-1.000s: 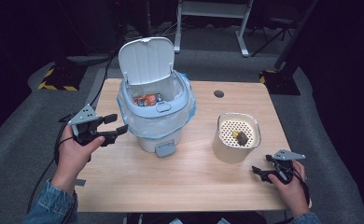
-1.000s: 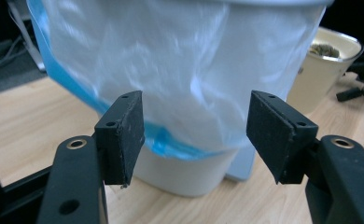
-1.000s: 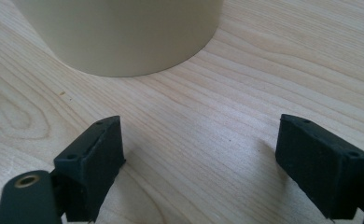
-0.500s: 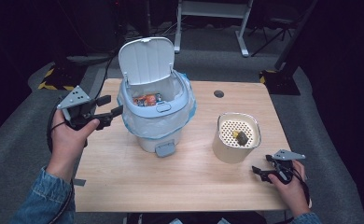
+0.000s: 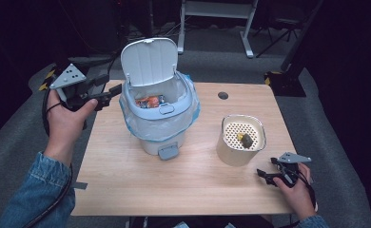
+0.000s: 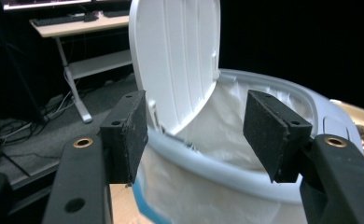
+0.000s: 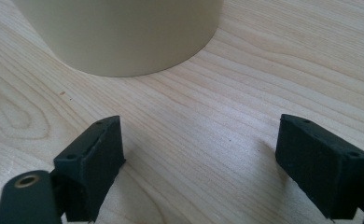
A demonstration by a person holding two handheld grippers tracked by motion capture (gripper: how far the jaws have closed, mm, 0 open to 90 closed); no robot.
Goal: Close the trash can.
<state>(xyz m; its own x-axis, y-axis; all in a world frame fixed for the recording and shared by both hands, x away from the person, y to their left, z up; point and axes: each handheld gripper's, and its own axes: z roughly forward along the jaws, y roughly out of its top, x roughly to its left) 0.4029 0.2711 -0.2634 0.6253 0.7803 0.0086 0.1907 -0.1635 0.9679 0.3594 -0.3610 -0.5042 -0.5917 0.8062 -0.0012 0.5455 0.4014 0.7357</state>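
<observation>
Looks like a lid-closing step on the pedal bin (image 5: 158,124), at centre left of the high view, on the wooden table (image 5: 126,183). White lid (image 5: 149,61) upright at the bin's far side; blue-edged liner bag (image 5: 189,114) folded over the rim, orange wrapper (image 5: 149,100) inside. Left gripper (image 5: 112,86) at upper left of the frame, held up beside the bin at about rim level and pointing toward it, pads spread with nothing between them, having just narrowed a little. In the left gripper view, lid (image 6: 175,60) in the upper centre, beyond the gap between the pads (image 6: 129,135). To do it well: carry on above the top edge of the lid, meet it from behind with the flat of one jaw, not by pinching, and push it forward and down in a slow arc. Keep clear of the liner, since a snag could drag the light bin across the wood. Ease off only once the lid sits on the rim. Right gripper (image 5: 265,174) at lower right, low on the table just beside the beige container (image 5: 236,154) with a scrap (image 5: 245,139) on its perforated insert, jaws wide apart and empty; best left there, clear of the bin, or brought over to steady the base if it slides.
</observation>
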